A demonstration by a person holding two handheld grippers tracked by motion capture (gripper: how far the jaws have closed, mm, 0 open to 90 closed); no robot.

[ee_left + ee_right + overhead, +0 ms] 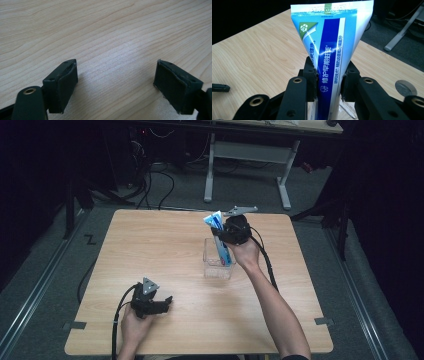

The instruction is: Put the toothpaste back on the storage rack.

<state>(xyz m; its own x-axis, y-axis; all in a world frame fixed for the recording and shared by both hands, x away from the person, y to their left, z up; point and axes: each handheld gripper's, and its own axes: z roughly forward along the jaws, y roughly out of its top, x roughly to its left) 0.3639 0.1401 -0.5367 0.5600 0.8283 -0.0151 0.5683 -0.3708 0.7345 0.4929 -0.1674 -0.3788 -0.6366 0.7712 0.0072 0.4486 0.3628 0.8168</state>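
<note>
The right gripper (329, 82) pinches a toothpaste tube (332, 50) between its jaws, the pads pressed against both sides of the tube. In the high view the right hand (245, 254) holds that gripper (226, 236) over a clear plastic container (218, 266) near the table's far middle, forearm stretched forward, and the tube (220, 240) stands tilted with its lower end inside the container and its flat crimped end up. The right gripper view shows the tube's blue and white label with a vertical line of Chinese characters, a small tooth mark and a green corner emblem; the high view is too coarse to read them. The left gripper (116, 82) has its jaws spread apart over bare wooden table (107, 32), gripping nothing; the high view places it (162, 304) low at the near left, in the left hand (134, 324).
</note>
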